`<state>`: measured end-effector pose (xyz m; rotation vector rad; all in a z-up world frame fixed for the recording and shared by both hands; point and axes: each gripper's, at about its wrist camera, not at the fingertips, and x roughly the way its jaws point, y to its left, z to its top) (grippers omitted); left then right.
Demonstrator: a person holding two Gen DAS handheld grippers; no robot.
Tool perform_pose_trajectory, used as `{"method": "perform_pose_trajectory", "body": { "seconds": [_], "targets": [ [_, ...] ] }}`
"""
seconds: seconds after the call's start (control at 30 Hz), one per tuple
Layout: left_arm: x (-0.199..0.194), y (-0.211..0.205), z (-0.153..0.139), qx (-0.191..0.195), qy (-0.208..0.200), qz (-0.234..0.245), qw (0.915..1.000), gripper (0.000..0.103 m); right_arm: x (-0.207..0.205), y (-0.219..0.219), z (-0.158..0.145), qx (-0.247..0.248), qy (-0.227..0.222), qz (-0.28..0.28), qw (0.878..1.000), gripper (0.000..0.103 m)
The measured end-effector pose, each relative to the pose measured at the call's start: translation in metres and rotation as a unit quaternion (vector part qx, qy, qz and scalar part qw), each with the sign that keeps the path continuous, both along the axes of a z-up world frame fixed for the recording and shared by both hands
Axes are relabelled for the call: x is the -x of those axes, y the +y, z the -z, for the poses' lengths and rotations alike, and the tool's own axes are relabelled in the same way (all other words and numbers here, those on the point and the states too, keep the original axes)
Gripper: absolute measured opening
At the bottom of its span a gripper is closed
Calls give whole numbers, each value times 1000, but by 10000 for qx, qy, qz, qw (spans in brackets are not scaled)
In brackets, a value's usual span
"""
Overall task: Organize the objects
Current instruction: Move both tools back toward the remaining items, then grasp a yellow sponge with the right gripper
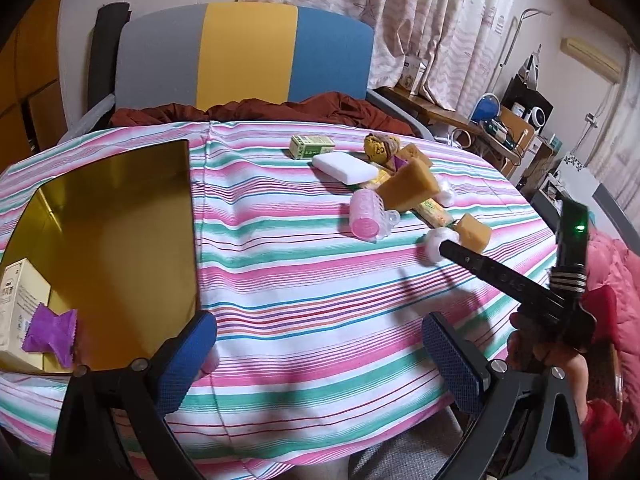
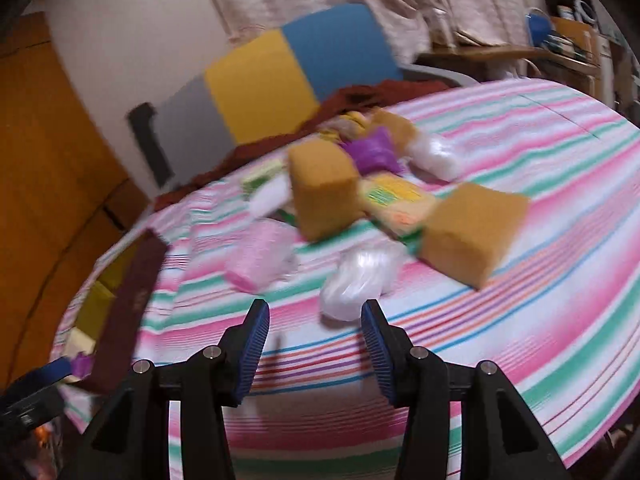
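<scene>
Your left gripper: jaws spread wide, empty, above the striped tablecloth. Your right gripper: jaws apart, gripping nothing, a white plastic piece just beyond its tips at 12 o'clock. Gold tin at 9 o'clock in the left view, containing a cream box and purple wrapper. Loose pile at 1 o'clock: sponges, white block, pink roller, green box.
</scene>
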<state>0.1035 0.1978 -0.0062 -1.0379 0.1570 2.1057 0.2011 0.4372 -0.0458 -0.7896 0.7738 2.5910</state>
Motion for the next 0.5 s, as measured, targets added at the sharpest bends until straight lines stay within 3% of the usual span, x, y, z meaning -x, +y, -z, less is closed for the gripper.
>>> {"method": "perform_pose_trajectory", "body": {
  "seconds": [0.13,0.17,0.2,0.27,0.37,0.5],
  "targets": [
    [-2,7,2,25,-19,70,10000,103,-20,29,-18,-471,139,759,9959,50],
    [-3,9,3,30,-28,84,10000,103,-21,37,-19,-572,63,930,9940,59],
    [-3,11,4,44,-38,101,9999,103,-22,49,-18,-659,-49,1144,9912,76],
    [-4,15,6,49,-85,133,9999,103,-19,68,-13,-567,-305,1433,9876,86],
    [-6,20,9,69,-139,180,9997,103,-14,88,-1,-73,-410,1599,9862,86],
    [-10,27,12,122,-151,281,9994,103,4,86,12,82,-610,1677,9839,86]
  ]
}}
